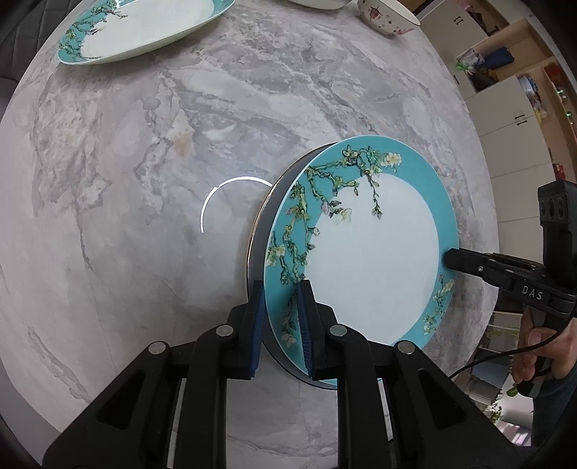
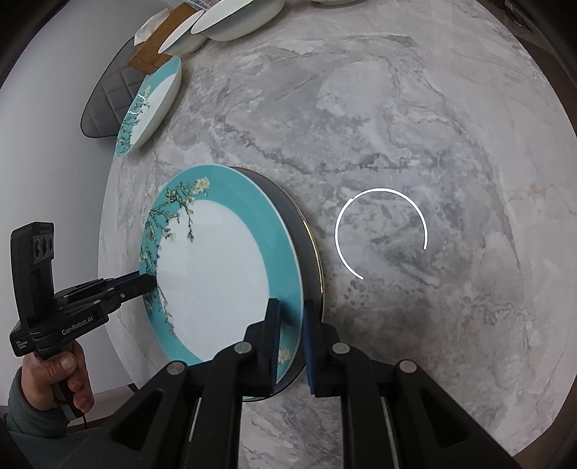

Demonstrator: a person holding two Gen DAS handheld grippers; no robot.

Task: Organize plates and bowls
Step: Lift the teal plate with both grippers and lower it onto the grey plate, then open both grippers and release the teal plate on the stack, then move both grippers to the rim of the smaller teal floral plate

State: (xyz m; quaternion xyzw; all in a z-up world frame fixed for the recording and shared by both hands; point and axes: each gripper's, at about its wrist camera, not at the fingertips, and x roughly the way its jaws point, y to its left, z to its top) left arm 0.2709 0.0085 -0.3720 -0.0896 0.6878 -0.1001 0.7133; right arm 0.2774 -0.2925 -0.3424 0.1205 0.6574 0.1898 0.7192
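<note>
Teal blossom plate (image 1: 364, 259) pinched at opposite rims by both hand-held grippers

The left hand-held gripper (image 1: 279, 317) and right hand-held gripper (image 2: 290, 335) each clamp its rim above a dark plate (image 2: 306, 231) near the desk (image 1: 144, 180) edge. Open marble lies beside it; a second teal plate (image 1: 144, 32) and bowls (image 2: 238, 18) stand well apart.

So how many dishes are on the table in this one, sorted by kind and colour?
Teal floral plates: 2, the gripped one and another lying apart
Dark plate: 1
Plain white bowls: 2
Pink-flowered bowl: 1
Total: 6
</note>
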